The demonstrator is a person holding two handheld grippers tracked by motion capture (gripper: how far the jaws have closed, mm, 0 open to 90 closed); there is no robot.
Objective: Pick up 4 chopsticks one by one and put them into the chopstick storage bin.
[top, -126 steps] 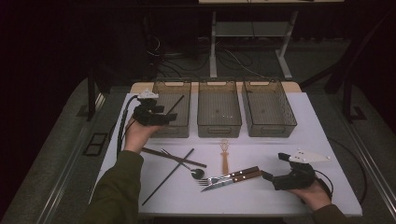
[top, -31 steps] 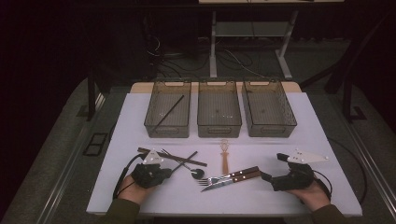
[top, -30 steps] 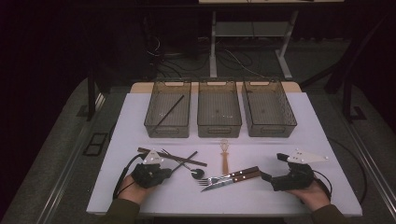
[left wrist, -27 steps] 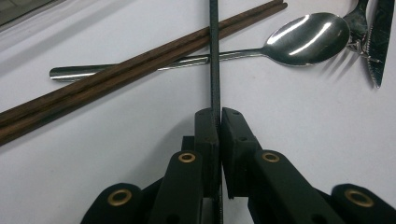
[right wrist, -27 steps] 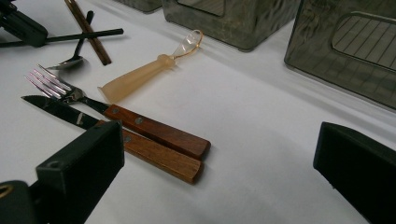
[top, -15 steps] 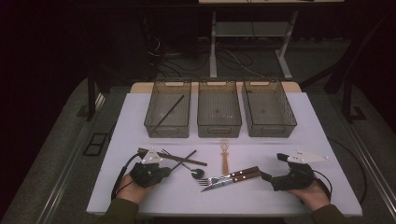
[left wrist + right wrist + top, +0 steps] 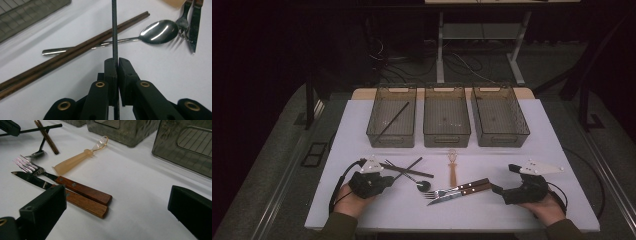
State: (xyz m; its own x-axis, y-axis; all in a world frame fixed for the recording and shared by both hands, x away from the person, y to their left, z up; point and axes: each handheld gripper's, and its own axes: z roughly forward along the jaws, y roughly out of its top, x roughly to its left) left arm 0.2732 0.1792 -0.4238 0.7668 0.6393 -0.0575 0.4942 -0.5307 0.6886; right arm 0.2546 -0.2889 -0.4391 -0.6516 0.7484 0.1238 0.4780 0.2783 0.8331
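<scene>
My left gripper (image 7: 388, 180) (image 7: 117, 63) rests at the front left of the white table, shut on a thin black chopstick (image 7: 114, 30) (image 7: 411, 166) that points away to the right. The stick crosses a pair of brown chopsticks (image 7: 75, 51) (image 7: 408, 170) and a steel spoon (image 7: 157, 31) (image 7: 424, 186). My right gripper (image 7: 498, 189) (image 7: 117, 212) sits open at the front right, jaws wide apart, just right of the wooden handles of a fork (image 7: 82, 191) (image 7: 457, 189) and a knife (image 7: 85, 206) (image 7: 462, 194).
Three grey bins stand in a row at the back: left (image 7: 374, 131), middle (image 7: 447, 139), right (image 7: 500, 140). Another black chopstick (image 7: 392, 120) lies in the left bin. A translucent amber-handled utensil (image 7: 453, 169) (image 7: 75, 161) lies mid-table.
About four seconds ago my left gripper was up at the left bin; it now sits at the front left, shut on the black chopstick. Over the last second it barely moved. The right hand kept still.
</scene>
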